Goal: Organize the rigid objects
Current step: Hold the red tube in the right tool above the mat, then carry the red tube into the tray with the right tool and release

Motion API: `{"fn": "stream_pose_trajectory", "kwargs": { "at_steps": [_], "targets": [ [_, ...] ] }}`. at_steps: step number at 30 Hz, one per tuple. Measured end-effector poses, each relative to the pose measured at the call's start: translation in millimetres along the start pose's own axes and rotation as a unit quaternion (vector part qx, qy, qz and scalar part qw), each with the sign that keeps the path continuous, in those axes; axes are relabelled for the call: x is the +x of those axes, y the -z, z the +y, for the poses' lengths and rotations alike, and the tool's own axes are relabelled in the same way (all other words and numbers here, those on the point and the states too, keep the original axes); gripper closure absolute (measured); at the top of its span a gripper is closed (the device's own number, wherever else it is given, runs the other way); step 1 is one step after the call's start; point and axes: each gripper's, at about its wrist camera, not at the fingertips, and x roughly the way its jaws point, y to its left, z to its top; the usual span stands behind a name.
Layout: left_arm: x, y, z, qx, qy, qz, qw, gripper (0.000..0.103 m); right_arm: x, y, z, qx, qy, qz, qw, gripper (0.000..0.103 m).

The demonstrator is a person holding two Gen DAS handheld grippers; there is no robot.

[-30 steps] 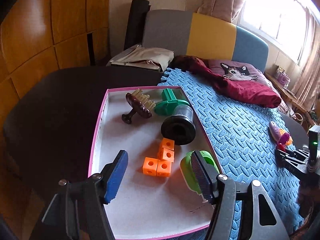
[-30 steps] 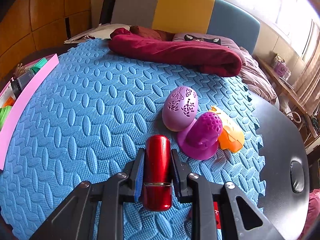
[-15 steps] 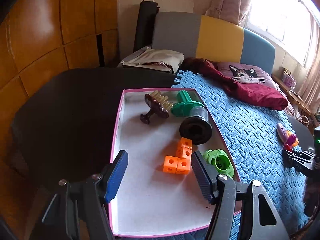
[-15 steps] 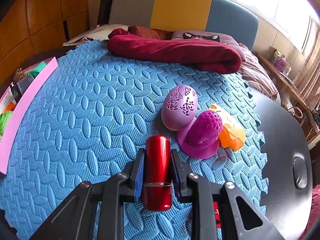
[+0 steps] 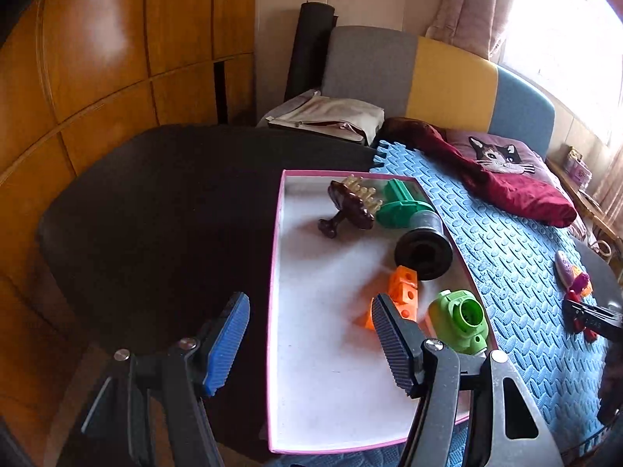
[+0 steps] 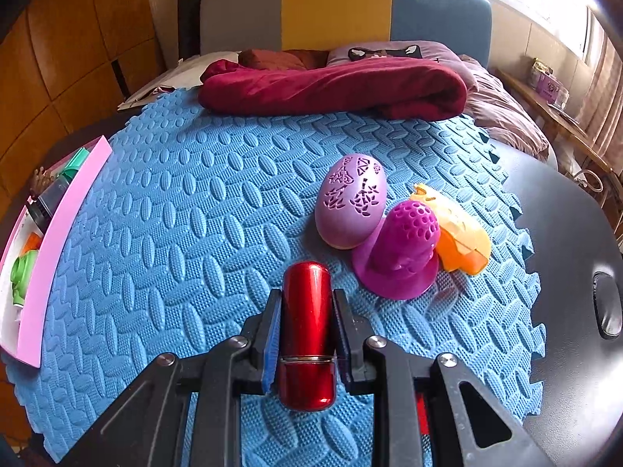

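L gripper [image 5: 309, 334] spread, empty, over tray [image 5: 277, 311] edge | R gripper [image 6: 305, 330] pinching red tube [image 6: 307, 330] | egg [image 6: 351, 200], maybe touching purple cone [image 6: 405, 249], on mat [image 6: 175, 233]

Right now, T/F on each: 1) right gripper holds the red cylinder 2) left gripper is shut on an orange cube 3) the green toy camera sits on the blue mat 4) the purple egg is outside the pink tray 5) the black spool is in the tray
1) True. The right gripper has its fingers closed on the red cylinder.
2) False. The left gripper is open and empty; the orange cubes lie in the pink tray.
3) False. The green toy camera lies inside the tray, near its right wall.
4) True. The purple egg rests on the blue mat, touching the magenta cone.
5) True. The black spool lies on its side in the tray.
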Motion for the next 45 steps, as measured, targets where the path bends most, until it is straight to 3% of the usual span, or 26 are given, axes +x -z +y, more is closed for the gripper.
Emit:
{"fn": "stream_pose_trajectory", "kwargs": {
  "at_steps": [5, 10, 19, 34, 39, 45],
  "targets": [
    [-2.2, 0.0, 5.6, -0.002, 0.000, -0.004, 1.0000, 0.037, -0.2, -3.4, 2.7, 0.014, 0.005, 0.007, 1.000, 0.079],
    [-3.7, 0.5, 12.8, -0.006, -0.001, -0.006, 1.0000, 0.037, -6.4, -6.6, 10.3, 0.046, -0.029, 0.001, 0.999, 0.080],
    [0.0, 5.8, 24.7, -0.018, 0.000, 0.001, 0.9998, 0.037, -26.2, -17.8, 59.7, 0.043, -0.103, -0.025, 0.993, 0.080],
    [2.2, 8.0, 41.2, -0.039, -0.009, 0.001, 0.9992, 0.037, -76.9, -13.5, 201.6, -0.077, -0.258, -0.049, 0.962, 0.080],
    [2.5, 10.0, 47.5, -0.045, -0.015, 0.003, 0.9989, 0.037, -82.3, -1.5, 224.8, -0.100, -0.277, -0.045, 0.955, 0.080],
    [3.0, 11.1, 48.0, -0.046, -0.016, 0.004, 0.9988, 0.037, -71.8, 7.9, 247.6, -0.118, -0.268, -0.029, 0.956, 0.080]
  ]
}}
